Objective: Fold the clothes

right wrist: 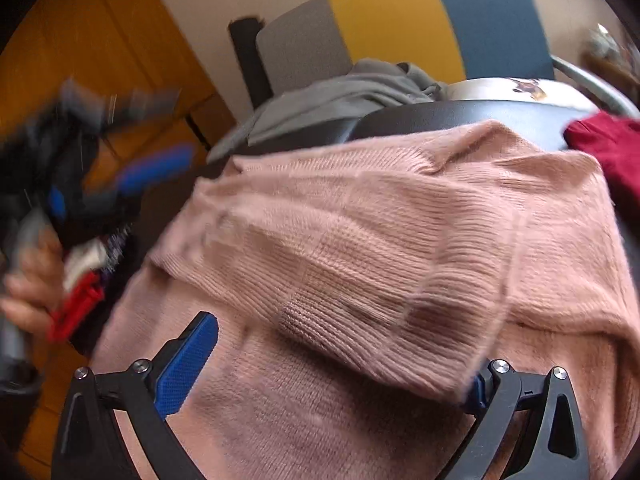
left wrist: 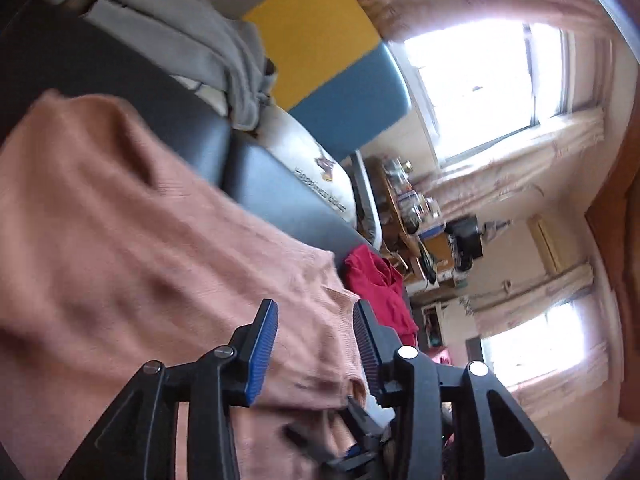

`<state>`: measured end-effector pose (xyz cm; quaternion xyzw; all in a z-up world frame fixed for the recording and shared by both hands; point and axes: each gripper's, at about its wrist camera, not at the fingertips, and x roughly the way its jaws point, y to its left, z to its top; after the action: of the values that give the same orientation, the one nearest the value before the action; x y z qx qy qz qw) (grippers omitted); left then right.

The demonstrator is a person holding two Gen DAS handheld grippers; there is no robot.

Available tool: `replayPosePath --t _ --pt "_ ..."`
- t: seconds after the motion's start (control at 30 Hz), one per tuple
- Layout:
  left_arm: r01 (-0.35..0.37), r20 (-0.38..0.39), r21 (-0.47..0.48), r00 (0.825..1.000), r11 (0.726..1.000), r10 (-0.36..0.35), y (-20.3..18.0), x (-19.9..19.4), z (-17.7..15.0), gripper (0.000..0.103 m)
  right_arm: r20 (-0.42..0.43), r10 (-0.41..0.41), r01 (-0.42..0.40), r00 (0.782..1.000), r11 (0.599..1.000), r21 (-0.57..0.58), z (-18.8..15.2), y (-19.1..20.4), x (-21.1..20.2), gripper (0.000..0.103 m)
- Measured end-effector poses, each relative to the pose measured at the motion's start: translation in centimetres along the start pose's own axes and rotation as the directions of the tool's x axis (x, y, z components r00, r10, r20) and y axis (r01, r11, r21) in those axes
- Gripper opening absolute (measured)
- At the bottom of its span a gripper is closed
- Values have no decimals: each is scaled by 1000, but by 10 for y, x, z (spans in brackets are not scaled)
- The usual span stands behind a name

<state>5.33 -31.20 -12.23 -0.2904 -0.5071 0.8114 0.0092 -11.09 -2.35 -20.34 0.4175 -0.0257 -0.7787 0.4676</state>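
A black padded surface (right wrist: 460, 114) carries the laundry, and spread over most of it, directly under and ahead of both grippers, lies the pink knit sweater (right wrist: 360, 240), one ribbed sleeve (right wrist: 392, 320) folded across its body. Beyond the sweater, further ahead of the right gripper, stands a headboard of grey, yellow and blue panels (right wrist: 400, 24). Between that and the sweater lies a crumpled grey garment (right wrist: 340, 92), with a white printed cloth (right wrist: 520, 88) beside it toward the right. A dark red garment (right wrist: 608, 148) sits ahead and to the right of the right gripper, touching the sweater's far corner; from the left wrist camera it lies just beyond the fingertips (left wrist: 380, 292). The right gripper (right wrist: 332, 368) hovers with its jaws spread wide; the sleeve's cuff end lies between them, covering the right finger, and the blue left pad (right wrist: 188, 364) stands clear of the knit. The left gripper (left wrist: 316, 340) has its jaws parted, the sweater's edge running between the blue pads without being pinched. In the right wrist view it appears blurred off to the left (right wrist: 156, 168), held by a hand (right wrist: 28, 280).
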Motion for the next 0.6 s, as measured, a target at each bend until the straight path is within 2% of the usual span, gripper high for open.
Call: replayPosePath --t 0.1,0.2,0.27,0.33,0.47,0.5,0.6 --pt "-18 47 -81 999 997 22 44 -27 -17 40 46 26 -32 999 992 124 -3 -18 -20 103" --pt "-35 76 -162 996 986 48 86 -45 -37 40 88 -37 24 995 990 142 8 -27 -31 103" --pt "-19 100 -205 994 979 40 107 -55 -47 40 107 -76 61 991 988 141 17 -32 -35 103" --pt "14 130 -241 991 970 18 121 -63 -53 41 98 -108 99 989 991 94 30 -30 -28 103" --pt "89 195 -300 980 950 -31 142 -78 -59 43 35 -160 160 986 987 17 49 -34 -2 90" --pt "98 209 -307 977 947 -34 144 -81 -58 43 14 -163 163 986 987 11 51 -36 6 84" --pt "93 231 -313 973 945 -19 148 -83 -55 47 -34 -151 151 988 988 11 52 -42 17 81"
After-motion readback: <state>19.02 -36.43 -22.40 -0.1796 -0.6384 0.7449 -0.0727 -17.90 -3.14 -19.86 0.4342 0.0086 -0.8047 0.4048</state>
